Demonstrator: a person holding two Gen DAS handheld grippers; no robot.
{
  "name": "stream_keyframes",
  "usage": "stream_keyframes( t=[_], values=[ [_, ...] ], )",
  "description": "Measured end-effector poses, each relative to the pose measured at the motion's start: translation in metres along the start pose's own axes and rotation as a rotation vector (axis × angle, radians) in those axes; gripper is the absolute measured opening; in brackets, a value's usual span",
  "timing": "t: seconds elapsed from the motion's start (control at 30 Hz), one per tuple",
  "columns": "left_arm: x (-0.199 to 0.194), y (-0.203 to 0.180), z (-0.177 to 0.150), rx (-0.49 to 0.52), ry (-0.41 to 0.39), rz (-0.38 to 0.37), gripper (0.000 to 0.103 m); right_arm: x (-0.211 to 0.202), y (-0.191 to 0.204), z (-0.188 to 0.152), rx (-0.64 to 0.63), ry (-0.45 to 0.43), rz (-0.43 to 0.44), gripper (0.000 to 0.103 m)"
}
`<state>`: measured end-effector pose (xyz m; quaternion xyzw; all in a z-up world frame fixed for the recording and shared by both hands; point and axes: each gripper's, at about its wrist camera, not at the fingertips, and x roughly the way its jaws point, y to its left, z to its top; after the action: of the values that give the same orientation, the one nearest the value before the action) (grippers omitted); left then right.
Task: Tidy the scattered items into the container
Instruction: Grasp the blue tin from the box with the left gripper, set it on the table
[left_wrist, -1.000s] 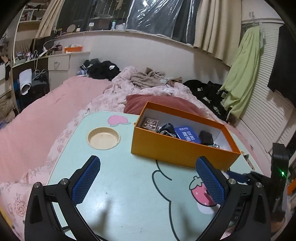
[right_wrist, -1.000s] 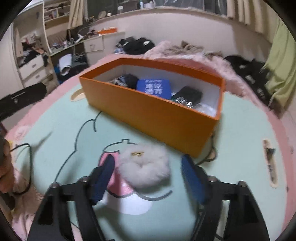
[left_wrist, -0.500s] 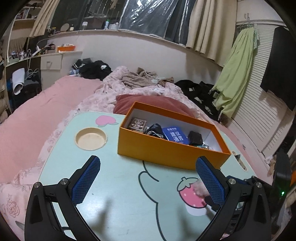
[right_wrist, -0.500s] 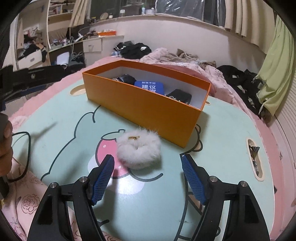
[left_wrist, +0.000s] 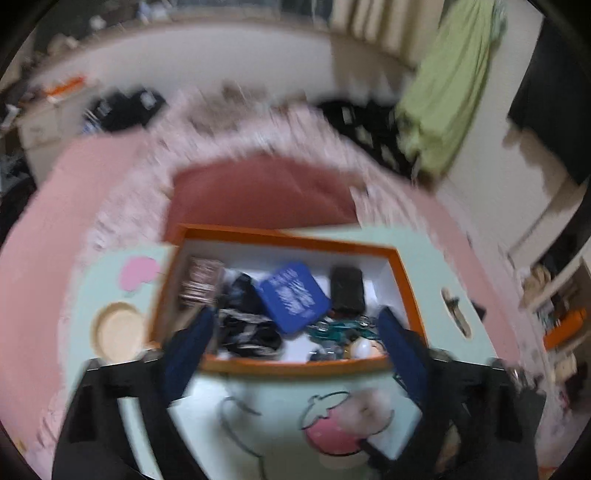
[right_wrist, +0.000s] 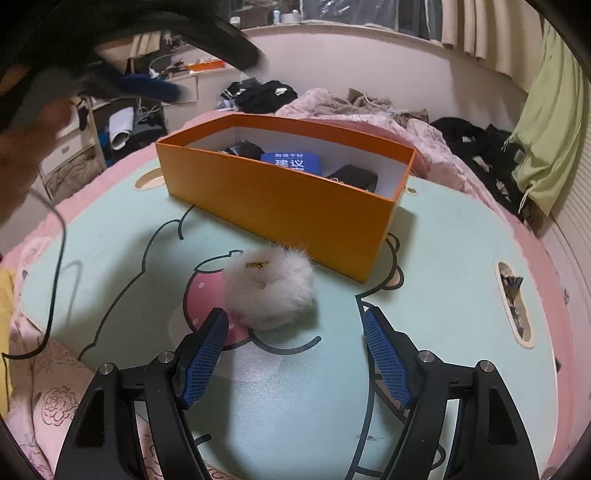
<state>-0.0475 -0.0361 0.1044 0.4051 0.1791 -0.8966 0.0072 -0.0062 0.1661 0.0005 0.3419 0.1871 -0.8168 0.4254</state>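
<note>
The orange box (left_wrist: 295, 365) stands on the mint cartoon table (right_wrist: 295, 398). It holds a blue booklet (left_wrist: 293, 297), a black pouch (left_wrist: 346, 288), dark cloth and keys. My left gripper (left_wrist: 295, 325) hovers over the box's near wall in a blurred view, tipped down; its jaws are closing with nothing pressed between them. It also shows as a dark blur, the left gripper (right_wrist: 147, 86), at the upper left of the right wrist view. A fluffy white pompom (right_wrist: 271, 291) lies on the table before the box (right_wrist: 280, 206). My right gripper (right_wrist: 293, 315) stands open just behind it, pads apart from the fur.
The table sits on a bed with pink covers and a red pillow (left_wrist: 258, 195). It has a round recess (left_wrist: 116, 330) at the left and a slot (right_wrist: 513, 302) at the right. A black cable (right_wrist: 55, 258) and a person's hand (right_wrist: 22, 155) are at the left.
My left gripper has swung up and forward over the box, tipped downward, and its jaws have narrowed. The right gripper has stayed almost still behind the pompom.
</note>
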Motion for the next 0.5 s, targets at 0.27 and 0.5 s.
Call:
stream_keyframes(
  t=[0.27, 0.5],
  values=[
    [0.107, -0.006, 0.028, -0.12, 0.287, 0.147, 0.064, 0.0, -0.006, -0.002, 0.028, 0.003, 0.025, 0.075],
    [0.138, -0.011, 0.02, -0.118, 0.349, 0.202, 0.072, -0.001, -0.009, -0.003, 0.042, 0.005, 0.043, 0.075]
  ],
)
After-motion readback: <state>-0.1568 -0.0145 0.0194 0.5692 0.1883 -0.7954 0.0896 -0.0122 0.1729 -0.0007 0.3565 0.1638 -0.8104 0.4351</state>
